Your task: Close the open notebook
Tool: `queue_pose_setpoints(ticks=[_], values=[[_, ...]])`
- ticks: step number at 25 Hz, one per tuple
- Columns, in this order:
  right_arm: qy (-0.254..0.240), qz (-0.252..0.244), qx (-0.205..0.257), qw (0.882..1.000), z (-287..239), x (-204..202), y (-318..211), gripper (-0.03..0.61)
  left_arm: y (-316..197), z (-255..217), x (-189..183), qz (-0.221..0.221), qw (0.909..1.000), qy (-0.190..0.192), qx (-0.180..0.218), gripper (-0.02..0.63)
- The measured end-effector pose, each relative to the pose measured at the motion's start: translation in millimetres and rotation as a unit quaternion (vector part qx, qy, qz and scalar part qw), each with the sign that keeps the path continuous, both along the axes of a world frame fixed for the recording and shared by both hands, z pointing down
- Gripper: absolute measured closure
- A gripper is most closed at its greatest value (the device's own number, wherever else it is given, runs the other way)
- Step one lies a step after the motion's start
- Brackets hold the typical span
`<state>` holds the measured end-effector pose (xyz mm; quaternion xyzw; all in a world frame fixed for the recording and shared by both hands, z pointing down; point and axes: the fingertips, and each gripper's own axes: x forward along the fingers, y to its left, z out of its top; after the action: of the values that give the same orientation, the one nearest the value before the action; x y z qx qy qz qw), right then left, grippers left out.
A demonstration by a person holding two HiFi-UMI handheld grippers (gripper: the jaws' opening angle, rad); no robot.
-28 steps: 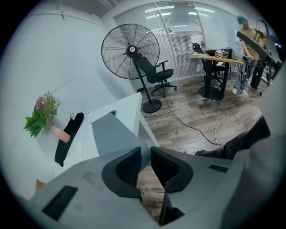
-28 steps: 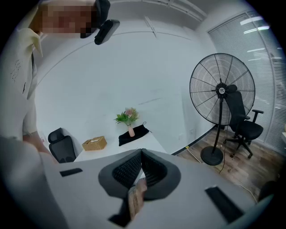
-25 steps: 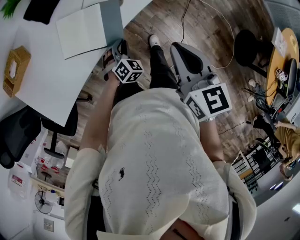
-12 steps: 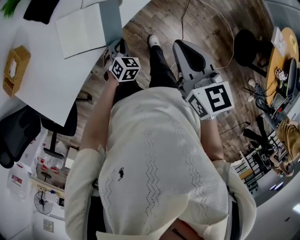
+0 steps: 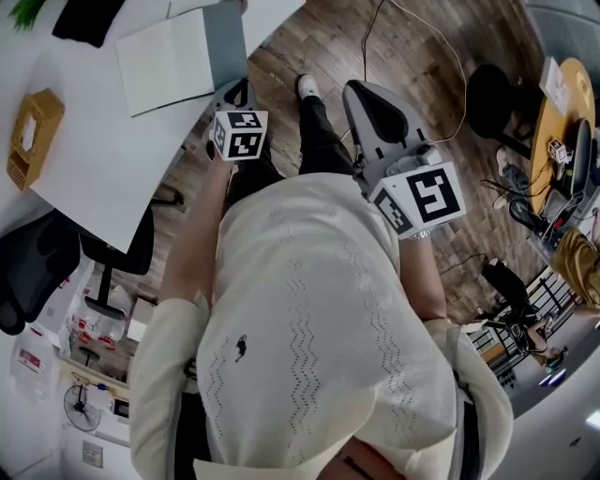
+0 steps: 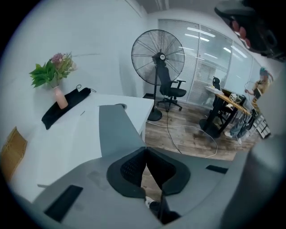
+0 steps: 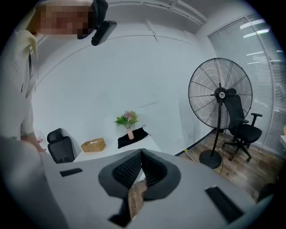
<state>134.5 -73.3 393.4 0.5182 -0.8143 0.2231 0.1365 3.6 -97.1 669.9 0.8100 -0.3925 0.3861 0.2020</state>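
The notebook [image 5: 166,62] lies open on the white table [image 5: 103,169], a white page to the left and a grey cover [image 5: 225,42] to the right. In the left gripper view the grey cover [image 6: 117,127] runs up from just beyond the jaws. My left gripper [image 5: 233,95] hangs at the table's edge just short of the cover, jaws shut and empty [image 6: 145,151]. My right gripper [image 5: 364,97] is off the table over the wooden floor, also shut with nothing between its fingers [image 7: 142,153].
On the table are a wicker tissue box [image 5: 33,136], a black cloth [image 5: 89,19] and a vase of flowers [image 6: 53,76]. A black office chair [image 5: 37,267] stands by the table. A standing fan [image 6: 157,56], a cable [image 5: 450,56] and a stool [image 5: 497,94] occupy the floor.
The left gripper's marker cube has rolled and shifted a little up and left, toward the notebook. The right gripper has stayed where it was.
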Motion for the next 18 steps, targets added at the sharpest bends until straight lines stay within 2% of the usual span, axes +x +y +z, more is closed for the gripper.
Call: queue_pose_setpoints(ticks=[3,9,18], values=[[-0.001,-0.002,0.001,1.0,-0.7,-2.1,0.4,0.577,-1.9,-4.3,-0.6,-0.019,0.9992,0.032,-0.013,0.597],[-0.002,-0.012,0.004,1.0,-3.5,-10.0,0.8,0.577,-2.2,-15.6,-3.8,-0.038,0.9964,0.073,-0.023,0.597],[-0.007,-0.03,0.011,0.999,-8.3,-23.1,0.2,0.577,-4.0,-38.4,-8.6,-0.047,0.9925,0.113,0.002,0.597]])
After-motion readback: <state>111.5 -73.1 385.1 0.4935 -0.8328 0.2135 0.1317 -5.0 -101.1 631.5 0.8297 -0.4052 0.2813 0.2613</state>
